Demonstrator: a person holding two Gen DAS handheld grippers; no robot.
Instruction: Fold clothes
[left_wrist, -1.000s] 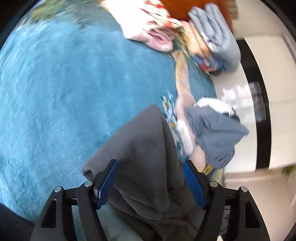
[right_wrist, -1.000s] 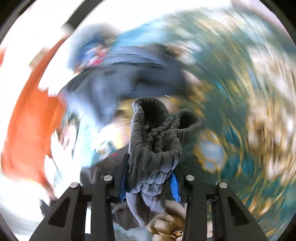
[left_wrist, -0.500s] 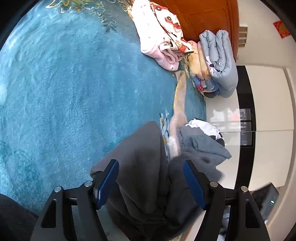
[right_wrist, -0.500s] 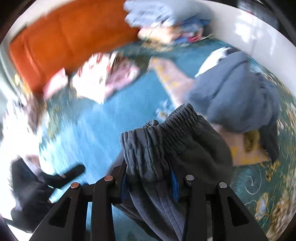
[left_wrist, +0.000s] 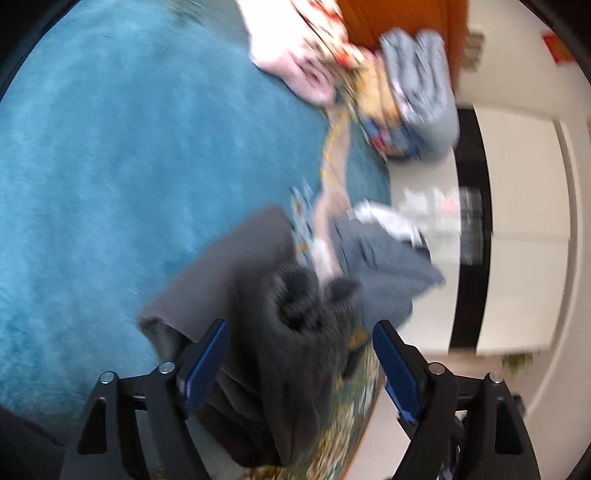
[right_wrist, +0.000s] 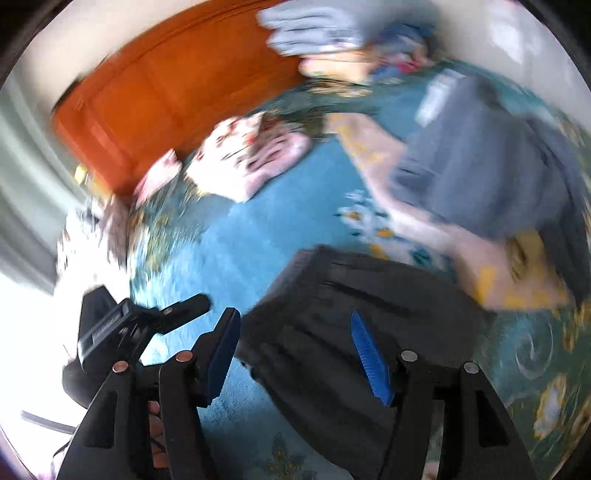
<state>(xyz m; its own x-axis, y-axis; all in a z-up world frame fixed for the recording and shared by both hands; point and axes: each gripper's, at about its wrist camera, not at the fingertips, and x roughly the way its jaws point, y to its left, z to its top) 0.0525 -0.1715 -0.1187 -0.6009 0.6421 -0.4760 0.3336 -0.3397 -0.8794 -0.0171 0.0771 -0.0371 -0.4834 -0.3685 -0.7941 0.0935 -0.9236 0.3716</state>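
Dark grey sweatpants (left_wrist: 266, 332) lie bunched and folded on the blue carpet, their elastic waistband on top near the middle of the left wrist view. My left gripper (left_wrist: 301, 365) is open, its blue pads on either side of the pants. In the right wrist view the pants (right_wrist: 354, 332) lie flat on the carpet. My right gripper (right_wrist: 295, 354) is open and empty above them. The left gripper (right_wrist: 147, 317) shows at the left of that view. Both views are blurred.
A grey-blue garment (right_wrist: 487, 166) lies crumpled at the carpet's right edge. A pink patterned folded cloth (right_wrist: 251, 158) and a stack of folded bedding (left_wrist: 417, 99) lie by the orange wooden furniture (right_wrist: 166, 92). White floor (left_wrist: 517, 221) borders the carpet.
My right gripper has opened and let go of the sweatpants' waistband, which now lies dropped over the rest of the pants. The left gripper stays open.
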